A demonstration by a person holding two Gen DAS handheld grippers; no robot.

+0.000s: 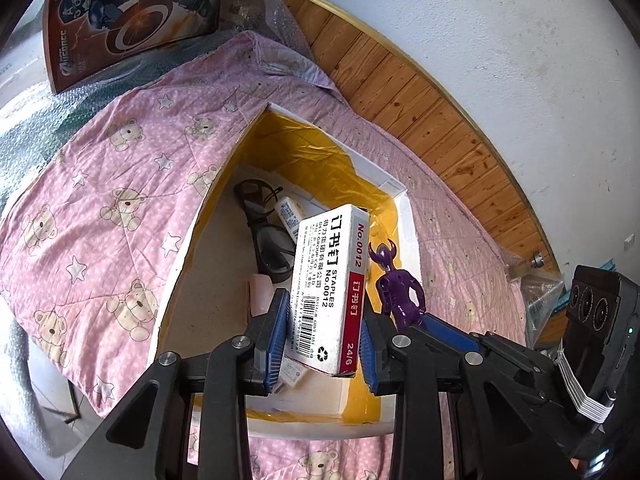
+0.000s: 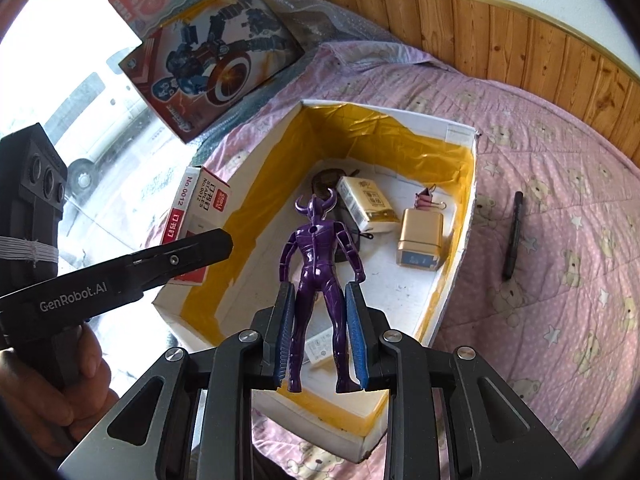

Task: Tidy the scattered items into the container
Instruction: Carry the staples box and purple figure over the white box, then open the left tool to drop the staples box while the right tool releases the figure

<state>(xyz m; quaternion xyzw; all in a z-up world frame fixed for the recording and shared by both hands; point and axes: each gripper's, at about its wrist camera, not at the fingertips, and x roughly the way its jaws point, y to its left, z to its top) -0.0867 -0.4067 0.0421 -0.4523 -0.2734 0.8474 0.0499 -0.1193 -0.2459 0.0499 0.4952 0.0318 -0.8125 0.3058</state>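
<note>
Staples box [image 1: 328, 292], white card with a red side, sits clamped in my left gripper [image 1: 323, 338] above the yellow-lined white container [image 2: 466, 168]; my right gripper [image 2: 320, 334] grips a glossy purple horned figurine [image 2: 318, 268] there too.

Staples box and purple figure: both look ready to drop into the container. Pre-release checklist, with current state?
1. Left gripper clamped on the staples box: ok, blue pads on both sides.
2. Right gripper clamped on the purple figure: ok, pads at its legs.
3. Staples box over the container opening: cannot tell; the right wrist view shows it near the left wall, the left wrist view over the inside.
4. Figure over the opening: ok, white floor shows beneath it.
5. Landing spot free: not ok; sunglasses, a gold box and a white pack already fill the floor.
6. Strays left: not ok, a black pen lies on the quilt.
</note>
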